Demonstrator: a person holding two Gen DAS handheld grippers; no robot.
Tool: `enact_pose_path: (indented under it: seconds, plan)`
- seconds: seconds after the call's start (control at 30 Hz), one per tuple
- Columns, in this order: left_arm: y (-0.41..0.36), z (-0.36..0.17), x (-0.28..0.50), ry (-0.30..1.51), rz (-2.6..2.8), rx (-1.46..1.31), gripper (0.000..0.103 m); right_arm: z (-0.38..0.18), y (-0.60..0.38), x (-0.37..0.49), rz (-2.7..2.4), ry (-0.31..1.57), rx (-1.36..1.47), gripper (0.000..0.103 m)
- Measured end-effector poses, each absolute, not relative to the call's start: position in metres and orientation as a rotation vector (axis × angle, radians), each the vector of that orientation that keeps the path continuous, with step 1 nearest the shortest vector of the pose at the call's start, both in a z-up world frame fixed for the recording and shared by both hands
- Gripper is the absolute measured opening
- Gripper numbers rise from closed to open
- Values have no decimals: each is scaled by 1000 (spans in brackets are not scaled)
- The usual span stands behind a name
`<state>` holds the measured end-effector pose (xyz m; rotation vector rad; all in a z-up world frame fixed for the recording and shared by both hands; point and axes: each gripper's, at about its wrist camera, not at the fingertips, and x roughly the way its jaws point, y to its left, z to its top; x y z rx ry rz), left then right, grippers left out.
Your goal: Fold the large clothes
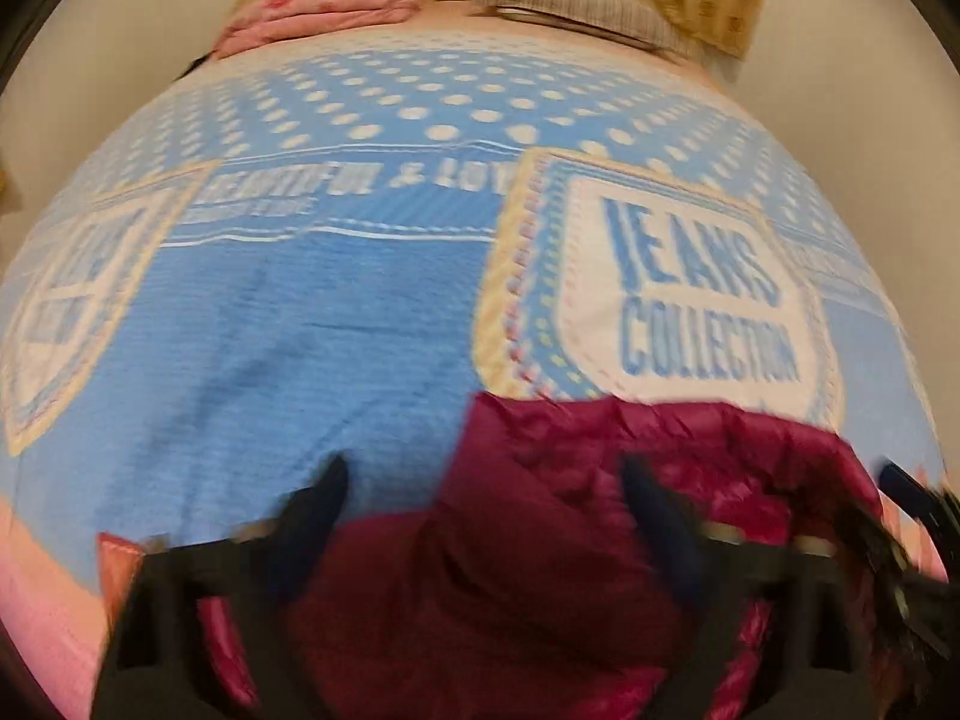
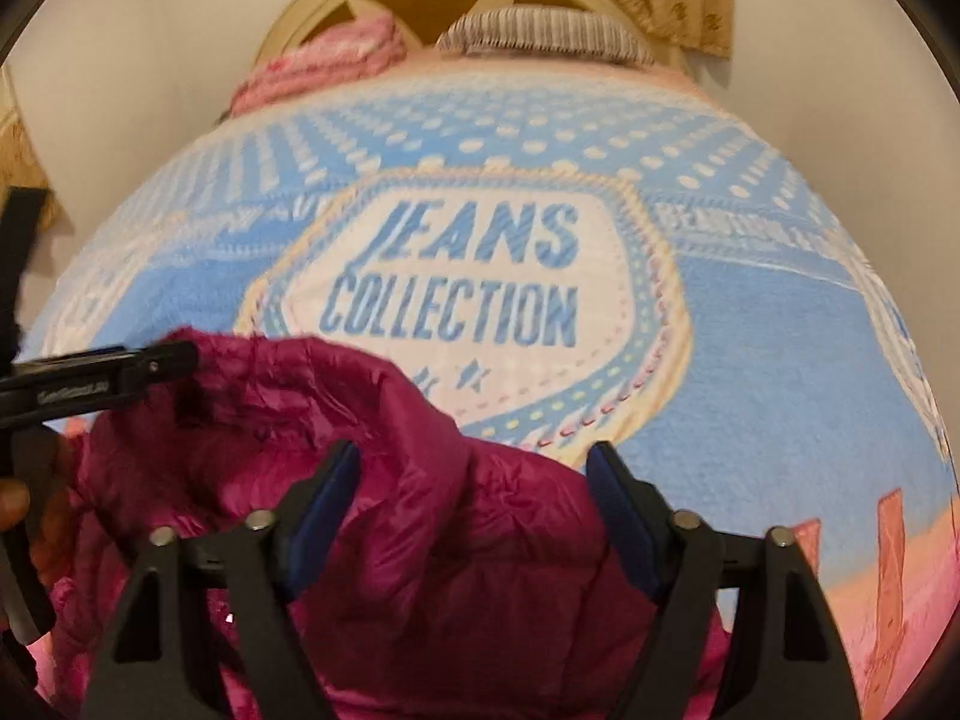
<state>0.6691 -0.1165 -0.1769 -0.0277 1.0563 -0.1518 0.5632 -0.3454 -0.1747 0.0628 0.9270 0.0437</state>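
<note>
Magenta quilted jacket (image 2: pixel 372 516) lies bunched and rumpled at the lower middle of both views, on a blue printed blanket (image 2: pixel 750 372); no neat fold shows, so most of the folding seems left. The right gripper (image 2: pixel 474 504) stands half spread with puffy fabric bulging between its pads. The left gripper (image 1: pixel 486 504) is blurred; it looks likewise part open over the jacket, grip uncertain.

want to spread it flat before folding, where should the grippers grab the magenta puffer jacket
Grip the jacket along its raised crumpled edge nearest the printed badge, coming from above and the near side. That puffy rim stands up off the blue blanket, so the jaws can close on fabric alone; the lower bulk lies bunched.
</note>
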Motion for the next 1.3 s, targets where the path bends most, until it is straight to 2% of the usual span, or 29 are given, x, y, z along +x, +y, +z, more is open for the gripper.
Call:
enact_pose_path:
  seconds: [0.03,0.07,0.1,0.17,0.37,0.57,0.7,0.83,0.87,0.9,0.93,0.97,1.03,1.13,1.3]
  plan:
    - [-117,-179,667,1069,-166,-17,31,-177,-343,564,52,940,42,39]
    - [-116,-180,663,1075,-194,-16,13,-179,-341,563,54,950,10,21]
    - [-114,-178,658,1059,-209,-4,13,-178,-339,561,51,939,-15,13]
    - [-109,-170,644,998,-213,36,12,-174,-335,548,49,909,-58,10]
    - [-90,-170,606,924,-229,62,8,-171,-333,511,28,848,-135,8]
    - [-91,-201,575,920,-229,122,8,-201,-336,493,1,873,-178,7]
    - [-90,-200,573,906,-217,111,9,-215,-333,490,-9,890,-200,7]
    - [-91,-175,567,895,-210,129,13,-205,-339,488,12,908,-171,10]
    - [-90,-168,563,875,-219,133,18,-202,-343,486,25,915,-157,18]
    - [-89,-159,557,849,-224,142,23,-200,-347,483,33,924,-144,37]
    - [-88,-149,551,823,-221,155,43,-197,-352,479,33,929,-134,46]
    - [-86,-139,545,785,-214,165,69,-194,-355,474,34,922,-129,54]
    - [-78,-125,539,707,-197,151,90,-186,-364,466,23,911,-129,54]
    - [-71,-115,557,676,-129,104,90,-174,-378,465,-23,897,-92,54]
    - [-84,-133,614,767,19,47,90,-151,-385,497,-101,838,91,56]
